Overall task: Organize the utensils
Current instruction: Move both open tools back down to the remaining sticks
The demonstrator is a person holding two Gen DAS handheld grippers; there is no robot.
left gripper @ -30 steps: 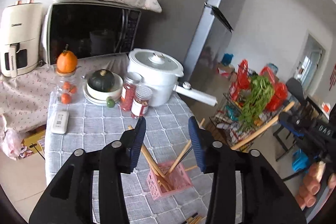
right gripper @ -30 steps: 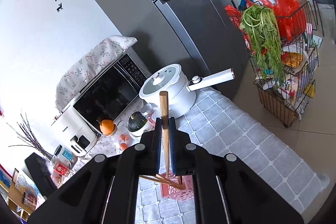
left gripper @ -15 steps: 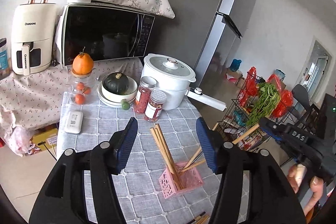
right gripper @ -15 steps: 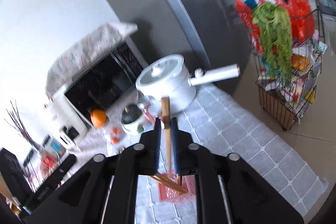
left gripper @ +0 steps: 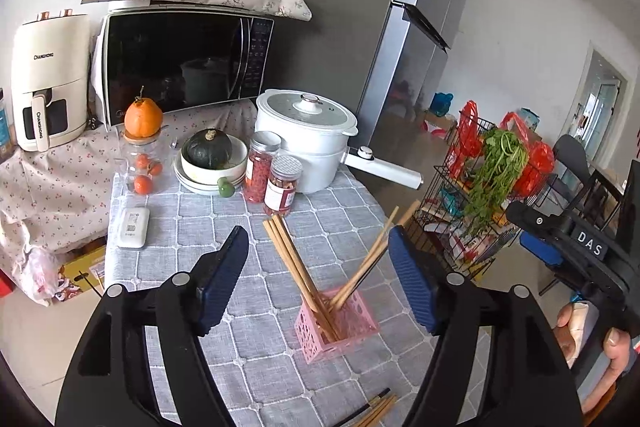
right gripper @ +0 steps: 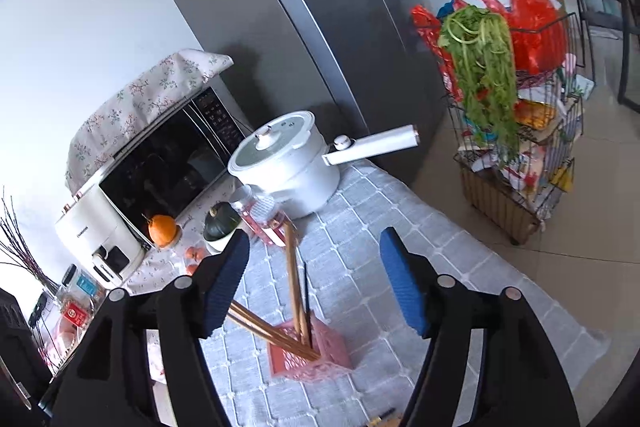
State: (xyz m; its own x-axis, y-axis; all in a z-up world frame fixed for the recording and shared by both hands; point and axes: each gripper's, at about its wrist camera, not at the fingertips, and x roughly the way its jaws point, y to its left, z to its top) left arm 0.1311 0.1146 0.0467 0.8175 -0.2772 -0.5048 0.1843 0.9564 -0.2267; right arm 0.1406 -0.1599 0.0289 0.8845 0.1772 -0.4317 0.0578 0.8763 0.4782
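A pink perforated holder [left gripper: 338,325] stands on the grey checked tablecloth [left gripper: 192,215] with several wooden chopsticks [left gripper: 296,267] leaning out of it. It also shows in the right wrist view [right gripper: 312,353] with its chopsticks [right gripper: 294,279]. More loose chopsticks [left gripper: 374,409] lie at the table's near edge. My left gripper [left gripper: 318,281] is open and empty above the holder. My right gripper [right gripper: 314,283] is open and empty above the holder too.
A white pot [left gripper: 308,137] with a long handle, two red-filled jars [left gripper: 272,181], a bowl with a dark squash [left gripper: 210,157], a glass jar under an orange [left gripper: 142,151] and a white box [left gripper: 133,227] stand behind. A wire rack with greens [right gripper: 516,131] stands right of the table.
My right gripper opened and let go of the wooden chopstick, which now stands in the pink holder. My left gripper drew back and up, opening wider.
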